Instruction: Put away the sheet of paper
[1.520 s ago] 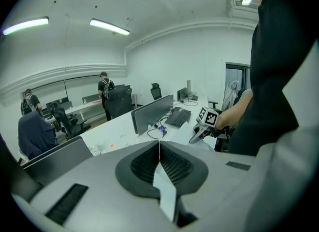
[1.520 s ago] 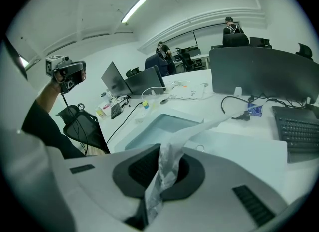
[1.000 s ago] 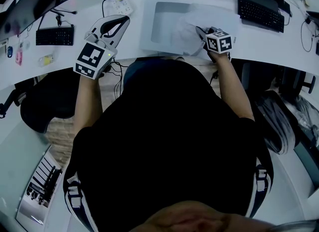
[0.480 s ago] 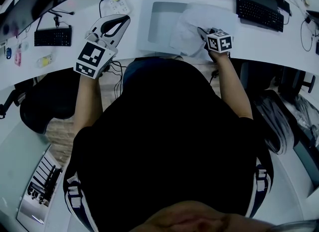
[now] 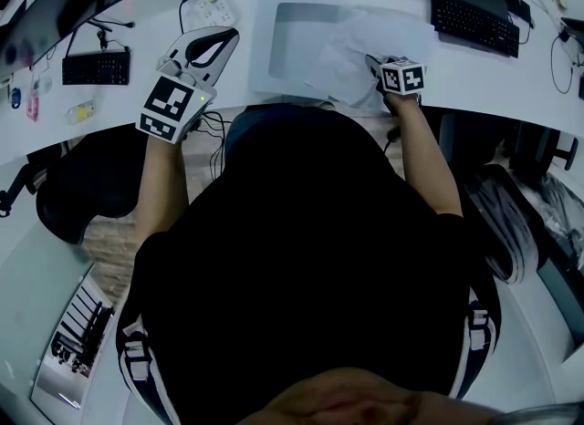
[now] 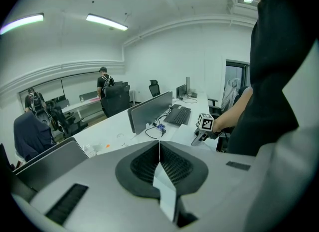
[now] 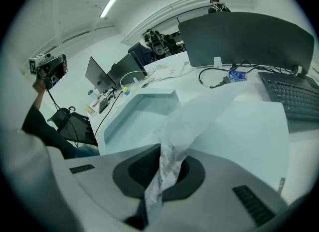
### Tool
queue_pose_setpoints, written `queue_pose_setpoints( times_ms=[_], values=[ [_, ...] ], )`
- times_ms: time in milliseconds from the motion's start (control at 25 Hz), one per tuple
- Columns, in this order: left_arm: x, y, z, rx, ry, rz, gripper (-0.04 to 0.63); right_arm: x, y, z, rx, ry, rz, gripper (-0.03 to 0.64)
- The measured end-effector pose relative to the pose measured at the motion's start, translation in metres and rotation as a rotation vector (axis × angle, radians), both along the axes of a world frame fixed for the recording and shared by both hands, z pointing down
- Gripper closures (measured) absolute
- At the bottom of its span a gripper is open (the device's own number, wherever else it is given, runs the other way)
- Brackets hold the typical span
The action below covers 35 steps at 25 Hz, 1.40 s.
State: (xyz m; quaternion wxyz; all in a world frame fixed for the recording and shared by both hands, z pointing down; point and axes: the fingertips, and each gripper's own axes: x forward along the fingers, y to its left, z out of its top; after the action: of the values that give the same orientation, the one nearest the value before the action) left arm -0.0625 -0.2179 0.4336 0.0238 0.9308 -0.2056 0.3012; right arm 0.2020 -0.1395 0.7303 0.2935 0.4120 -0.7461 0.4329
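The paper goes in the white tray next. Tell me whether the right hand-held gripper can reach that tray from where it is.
Probably yes. The right hand-held gripper, shut on the sheet of paper, sits at the tray's right side with the paper partly over it; nothing stands between them.

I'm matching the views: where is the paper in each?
Head view: paper top centre, over the tray's right edge.
Left gripper view: not made out.
Right gripper view: centre, pinched in the right gripper.
Shared landmark: black keyboard.
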Motion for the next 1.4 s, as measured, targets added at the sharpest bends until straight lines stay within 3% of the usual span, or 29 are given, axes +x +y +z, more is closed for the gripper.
queue_pose_setpoints(
  times_ms=[600,1400],
  values=[
    [0.002,-0.002,0.006,0.010,-0.025,0.011,0.572,0.013,0.002,0.028,-0.078,-0.008,0.057,0.600],
    [-0.017,-0.008,0.011,-0.013,-0.028,-0.008,0.572,-0.016,-0.012,0.038,-0.100,-0.035,0.041,0.600]
  ],
)
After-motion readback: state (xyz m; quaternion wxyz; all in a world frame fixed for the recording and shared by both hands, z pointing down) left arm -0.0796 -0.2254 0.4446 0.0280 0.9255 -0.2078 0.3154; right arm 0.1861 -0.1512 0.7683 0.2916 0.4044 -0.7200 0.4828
